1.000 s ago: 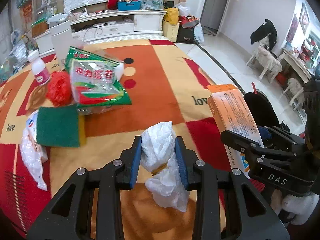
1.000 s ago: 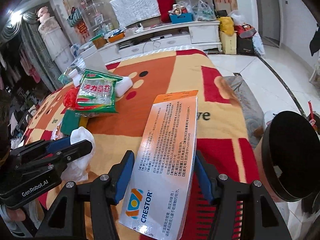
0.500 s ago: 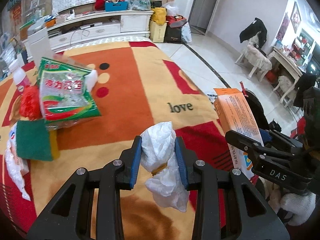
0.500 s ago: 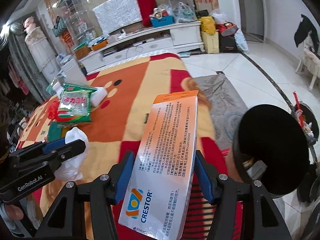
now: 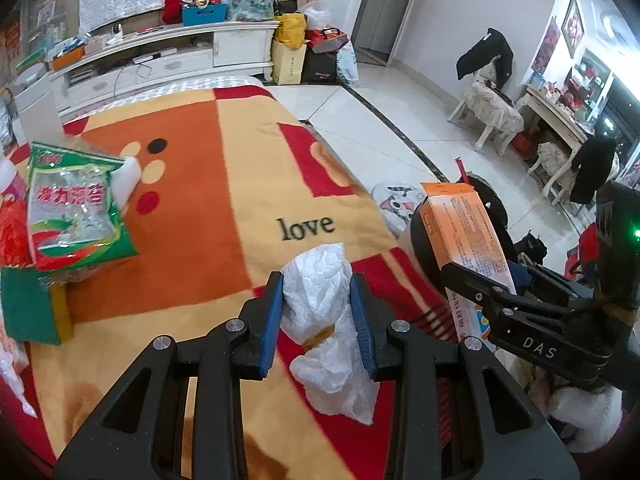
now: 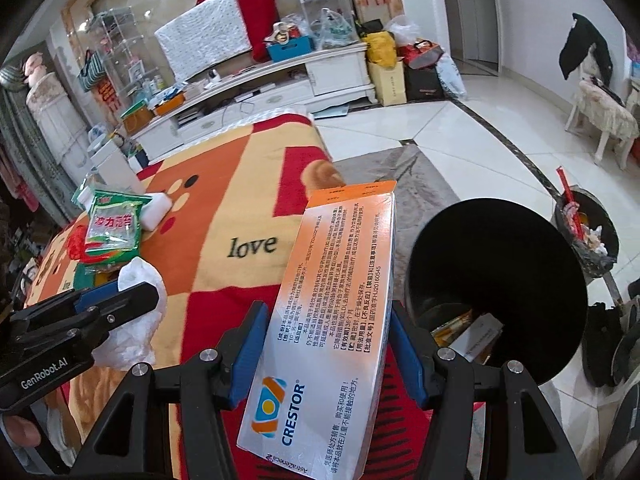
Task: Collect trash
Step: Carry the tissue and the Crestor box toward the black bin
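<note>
In the left wrist view my left gripper [image 5: 318, 296] is shut on a crumpled white plastic bag [image 5: 332, 364] tied with a rubber band, held over the red and orange blanket [image 5: 192, 216]. My right gripper [image 6: 326, 320] is shut on an orange and white Crestor medicine box [image 6: 348, 240], gripped by its long sides. The box hangs at the blanket's right edge, just left of a black trash bin [image 6: 500, 248] on the floor with boxes inside. From the right wrist view the left gripper [image 6: 136, 292] and its bag [image 6: 136, 340] are at the left. The left wrist view shows the box [image 5: 464, 232] at the right.
A green snack packet [image 5: 76, 208], a green and yellow sponge [image 5: 28, 308], a white foam block [image 5: 130, 176] and a red mesh wad [image 5: 12, 232] lie at the blanket's left. A second bin [image 6: 584, 236] full of trash stands farther right on the tiled floor.
Both grippers have moved to the right across the blanket with their loads. The black bin has come fuller into the right wrist view, and the items on the blanket have slid left.
</note>
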Demonstrator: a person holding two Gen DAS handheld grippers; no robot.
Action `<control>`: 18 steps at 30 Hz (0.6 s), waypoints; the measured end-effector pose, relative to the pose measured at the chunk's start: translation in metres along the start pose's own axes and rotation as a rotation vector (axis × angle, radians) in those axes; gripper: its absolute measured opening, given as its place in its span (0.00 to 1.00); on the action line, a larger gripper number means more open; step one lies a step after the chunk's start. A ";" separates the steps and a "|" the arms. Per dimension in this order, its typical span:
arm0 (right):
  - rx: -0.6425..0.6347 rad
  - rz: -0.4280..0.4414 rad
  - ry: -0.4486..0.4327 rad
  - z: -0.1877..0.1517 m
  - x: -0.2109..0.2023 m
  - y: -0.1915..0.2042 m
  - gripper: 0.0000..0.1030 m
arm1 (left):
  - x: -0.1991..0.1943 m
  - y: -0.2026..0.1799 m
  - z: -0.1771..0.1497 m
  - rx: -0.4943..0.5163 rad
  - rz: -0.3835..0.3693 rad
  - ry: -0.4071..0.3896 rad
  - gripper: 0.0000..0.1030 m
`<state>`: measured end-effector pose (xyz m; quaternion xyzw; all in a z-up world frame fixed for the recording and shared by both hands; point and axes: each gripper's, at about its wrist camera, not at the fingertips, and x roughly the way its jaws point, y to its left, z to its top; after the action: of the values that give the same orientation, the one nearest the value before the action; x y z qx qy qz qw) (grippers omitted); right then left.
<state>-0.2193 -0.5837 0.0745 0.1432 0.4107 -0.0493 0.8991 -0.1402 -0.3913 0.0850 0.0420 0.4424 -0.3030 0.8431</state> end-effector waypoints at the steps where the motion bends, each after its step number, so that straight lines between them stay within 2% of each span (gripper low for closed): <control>1: 0.005 -0.006 -0.001 0.000 -0.001 -0.004 0.56 | 0.001 -0.002 0.001 0.003 -0.003 0.000 0.30; 18: 0.091 -0.093 -0.011 0.006 -0.006 -0.066 0.56 | 0.040 -0.051 0.022 0.052 -0.095 0.037 0.30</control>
<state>-0.2327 -0.6489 0.0683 0.1647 0.4094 -0.1103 0.8906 -0.1355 -0.4593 0.0775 0.0485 0.4512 -0.3533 0.8181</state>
